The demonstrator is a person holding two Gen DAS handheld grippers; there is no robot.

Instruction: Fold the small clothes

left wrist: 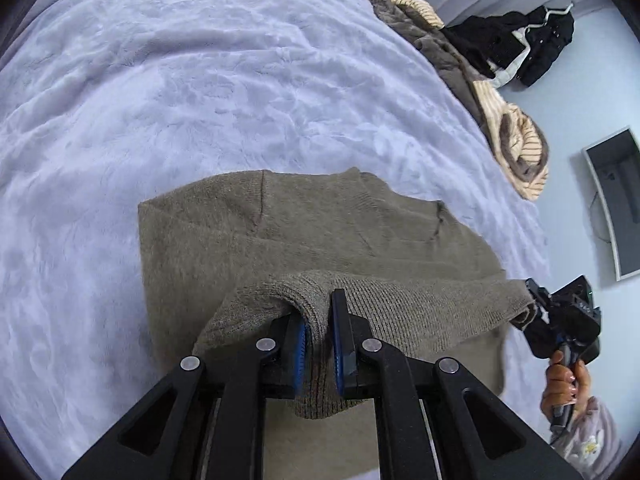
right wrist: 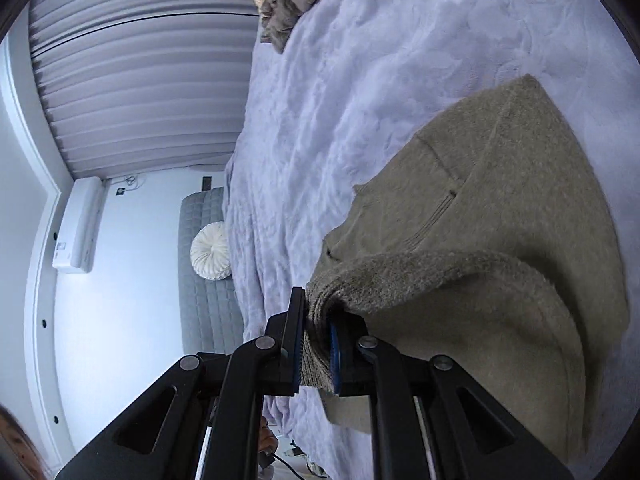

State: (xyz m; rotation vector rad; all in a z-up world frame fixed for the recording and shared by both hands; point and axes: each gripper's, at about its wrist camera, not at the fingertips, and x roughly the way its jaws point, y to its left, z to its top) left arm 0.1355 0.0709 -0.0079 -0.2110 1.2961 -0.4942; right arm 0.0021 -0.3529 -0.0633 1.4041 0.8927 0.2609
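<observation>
An olive-brown knit sweater (left wrist: 304, 232) lies on the lavender bedspread (left wrist: 160, 80). Its near ribbed hem is lifted off the bed between my two grippers. My left gripper (left wrist: 320, 320) is shut on the hem near one corner, the knit bunched between the blue pads. My right gripper (right wrist: 314, 320) is shut on the other end of the hem; it also shows in the left wrist view (left wrist: 536, 304), held by a hand. In the right wrist view the sweater (right wrist: 500, 200) spreads away to the right, its far part flat on the bedspread (right wrist: 360, 100).
A pile of brown and cream striped clothes (left wrist: 480, 92) lies along the bed's far edge, also in the right wrist view (right wrist: 284, 4). A black garment (left wrist: 516, 48) lies beyond it. A grey quilted bench (right wrist: 208, 280) with a white round cushion (right wrist: 211, 251) stands beside the bed.
</observation>
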